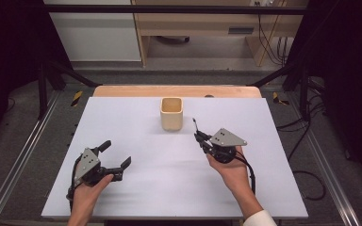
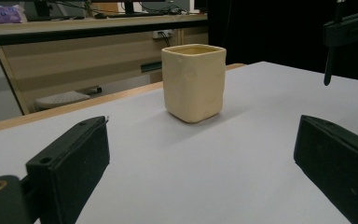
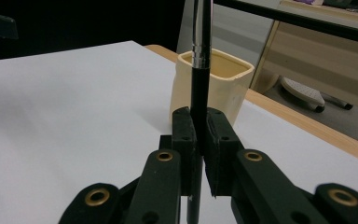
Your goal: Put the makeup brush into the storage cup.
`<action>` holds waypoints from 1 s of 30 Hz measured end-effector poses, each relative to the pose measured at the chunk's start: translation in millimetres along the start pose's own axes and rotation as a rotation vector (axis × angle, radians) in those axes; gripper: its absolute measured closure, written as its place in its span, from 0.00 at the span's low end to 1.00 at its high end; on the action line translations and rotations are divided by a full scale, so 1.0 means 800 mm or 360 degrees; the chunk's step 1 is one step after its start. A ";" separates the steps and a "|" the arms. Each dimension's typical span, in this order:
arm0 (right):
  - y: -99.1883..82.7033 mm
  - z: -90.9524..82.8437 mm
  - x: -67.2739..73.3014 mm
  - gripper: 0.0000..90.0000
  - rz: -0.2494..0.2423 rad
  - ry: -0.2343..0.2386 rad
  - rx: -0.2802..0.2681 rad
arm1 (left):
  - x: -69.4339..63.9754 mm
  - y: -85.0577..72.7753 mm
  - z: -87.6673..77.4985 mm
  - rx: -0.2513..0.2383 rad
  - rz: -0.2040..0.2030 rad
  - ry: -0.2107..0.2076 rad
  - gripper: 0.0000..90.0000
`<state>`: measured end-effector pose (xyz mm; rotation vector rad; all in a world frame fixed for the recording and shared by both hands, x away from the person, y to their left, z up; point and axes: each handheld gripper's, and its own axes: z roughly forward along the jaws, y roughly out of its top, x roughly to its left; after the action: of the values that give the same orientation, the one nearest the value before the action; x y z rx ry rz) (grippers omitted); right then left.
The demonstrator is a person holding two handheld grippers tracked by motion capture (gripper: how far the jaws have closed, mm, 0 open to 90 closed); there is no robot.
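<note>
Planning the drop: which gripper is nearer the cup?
Right. The right gripper, shut on a pen, sits just right of the cup; the left gripper is farther back-left, open.

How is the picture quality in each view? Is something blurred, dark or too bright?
High view: soft overall, dark at both side edges, even light on the white table. Left gripper view: cup sharp, near jaws slightly soft. Right gripper view: the pen has a bright glint on its metal band; the white table looks nearly overexposed.

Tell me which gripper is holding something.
The right gripper: its jaws are shut on an upright black pen near the cup. The left gripper stands open with nothing between its jaws.
</note>
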<state>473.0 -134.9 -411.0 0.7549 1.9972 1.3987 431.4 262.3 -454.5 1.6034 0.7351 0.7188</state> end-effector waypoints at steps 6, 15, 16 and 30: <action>0.002 -0.002 -0.005 0.93 0.0049 -0.0009 -0.0009 | 0.000 0.003 -0.003 -0.0036 0.0005 -0.0004 0.03; 0.012 -0.001 -0.008 0.93 0.0089 -0.0001 -0.0036 | 0.007 0.004 -0.009 -0.0075 -0.0027 0.0009 0.03; 0.015 0.002 -0.009 0.93 0.0090 0.0000 -0.0034 | 0.008 0.004 -0.010 -0.0081 -0.0035 0.0014 0.03; 0.040 0.018 -0.012 0.93 0.0096 -0.0001 -0.0043 | 0.011 0.003 -0.012 -0.0107 -0.0070 0.0003 0.03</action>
<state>493.8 -123.1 -383.3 0.8098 1.9657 1.4567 429.4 274.9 -450.0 1.5213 0.7379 0.7058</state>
